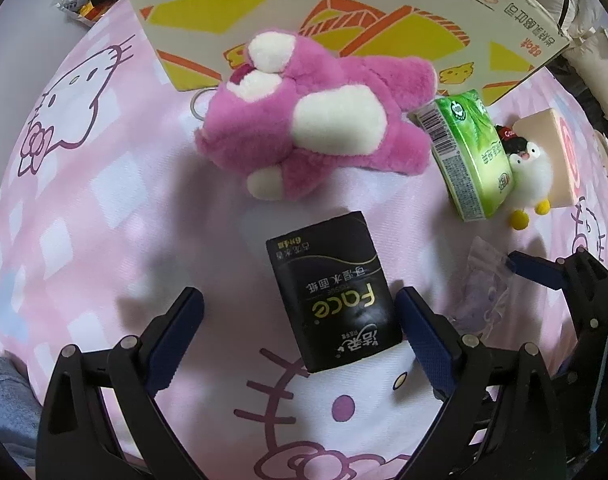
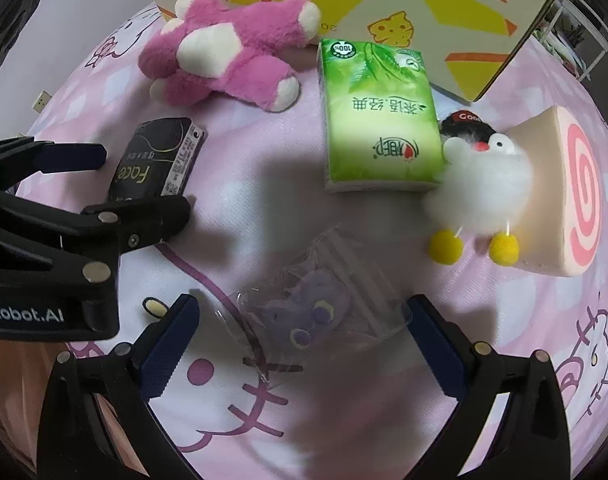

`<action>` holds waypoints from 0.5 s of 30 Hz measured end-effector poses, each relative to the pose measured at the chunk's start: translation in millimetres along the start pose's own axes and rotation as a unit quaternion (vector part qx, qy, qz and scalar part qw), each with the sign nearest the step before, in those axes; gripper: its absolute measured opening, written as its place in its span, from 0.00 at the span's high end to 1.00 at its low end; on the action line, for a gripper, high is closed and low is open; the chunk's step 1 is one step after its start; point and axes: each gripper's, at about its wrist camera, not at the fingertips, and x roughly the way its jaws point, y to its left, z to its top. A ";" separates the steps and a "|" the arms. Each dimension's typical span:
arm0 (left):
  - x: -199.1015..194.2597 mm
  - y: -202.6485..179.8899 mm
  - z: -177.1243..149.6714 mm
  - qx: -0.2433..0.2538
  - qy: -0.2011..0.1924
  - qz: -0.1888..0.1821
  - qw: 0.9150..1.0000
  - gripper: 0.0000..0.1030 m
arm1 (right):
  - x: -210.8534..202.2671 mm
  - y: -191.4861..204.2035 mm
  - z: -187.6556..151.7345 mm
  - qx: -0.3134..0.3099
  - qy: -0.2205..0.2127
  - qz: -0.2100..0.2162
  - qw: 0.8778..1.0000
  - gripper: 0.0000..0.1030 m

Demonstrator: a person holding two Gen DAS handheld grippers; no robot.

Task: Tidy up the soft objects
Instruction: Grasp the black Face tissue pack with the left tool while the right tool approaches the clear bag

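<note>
Left wrist view: pink cartoon-cat bedsheet (image 1: pixel 103 200), cardboard box (image 1: pixel 344 0) behind; both claws spread wide, released

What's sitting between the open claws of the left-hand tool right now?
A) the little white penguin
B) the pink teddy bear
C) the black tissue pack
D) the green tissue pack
C: in the left wrist view the black tissue pack lies on the pink sheet between the spread fingers of the left gripper, not yet clamped; the pink bear, green pack and penguin lie farther off.
</note>
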 end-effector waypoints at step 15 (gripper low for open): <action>1.2 -6.0 -3.3 -0.001 -0.017 -0.054 0.998 0.48 | -6.3 -8.4 -9.2 0.001 -0.016 -0.005 1.000 0.11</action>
